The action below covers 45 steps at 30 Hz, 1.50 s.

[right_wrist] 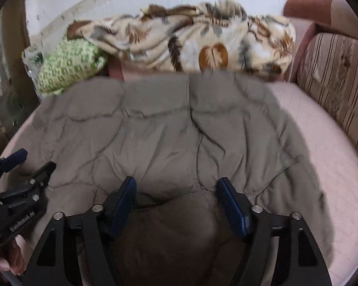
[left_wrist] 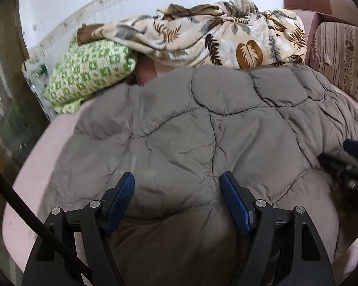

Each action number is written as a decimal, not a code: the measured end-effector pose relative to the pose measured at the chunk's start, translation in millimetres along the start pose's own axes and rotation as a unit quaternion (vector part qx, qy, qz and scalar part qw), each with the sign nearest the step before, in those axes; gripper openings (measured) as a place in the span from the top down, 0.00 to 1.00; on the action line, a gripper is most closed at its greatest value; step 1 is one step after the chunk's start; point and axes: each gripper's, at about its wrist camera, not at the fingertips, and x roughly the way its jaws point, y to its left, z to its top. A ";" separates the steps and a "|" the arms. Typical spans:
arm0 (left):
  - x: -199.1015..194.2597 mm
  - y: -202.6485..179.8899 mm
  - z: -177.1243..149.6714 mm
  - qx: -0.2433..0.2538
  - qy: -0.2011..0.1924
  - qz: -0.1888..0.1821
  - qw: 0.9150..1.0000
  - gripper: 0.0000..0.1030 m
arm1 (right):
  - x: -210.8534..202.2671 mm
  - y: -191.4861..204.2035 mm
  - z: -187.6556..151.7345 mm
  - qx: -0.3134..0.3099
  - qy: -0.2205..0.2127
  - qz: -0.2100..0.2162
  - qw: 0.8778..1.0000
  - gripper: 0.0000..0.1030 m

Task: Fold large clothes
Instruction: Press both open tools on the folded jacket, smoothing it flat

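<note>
A large grey quilted coat [left_wrist: 202, 124] lies spread over a pink sheet [left_wrist: 35, 166], filling the middle of both wrist views. My left gripper [left_wrist: 176, 178] hovers over its near edge, open, with a puffy fold rising between the blue pads [left_wrist: 121, 200], which do not press on it. My right gripper [right_wrist: 176, 182] stands open the same way over the coat [right_wrist: 167, 124], farther to the right. Each gripper shows at the edge of the other's view: the right gripper [left_wrist: 343, 157] at the far right, the left gripper [right_wrist: 35, 160] at the far left.
A leaf-print blanket [left_wrist: 214, 35] is bunched behind the coat, with a green patterned pillow [left_wrist: 88, 71] at the back left. A striped cushion [right_wrist: 334, 76] borders the right side. Bare pink sheet [right_wrist: 322, 143] lies right of the coat. A hand [right_wrist: 7, 257] holds the left gripper.
</note>
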 end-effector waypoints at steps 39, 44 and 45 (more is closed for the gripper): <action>-38.8 14.7 -8.3 -0.027 -0.037 0.000 0.999 0.27 | -64.0 -54.2 0.9 0.083 -0.053 -0.036 0.995 0.14; -65.9 21.4 -15.2 -0.051 -0.045 0.000 0.998 0.25 | -88.6 -0.7 -2.8 0.002 -0.097 -0.030 0.995 0.14; -74.5 23.5 -18.7 -0.058 -0.048 0.002 0.997 0.22 | -96.0 6.6 -5.7 -0.008 -0.109 -0.031 0.994 0.14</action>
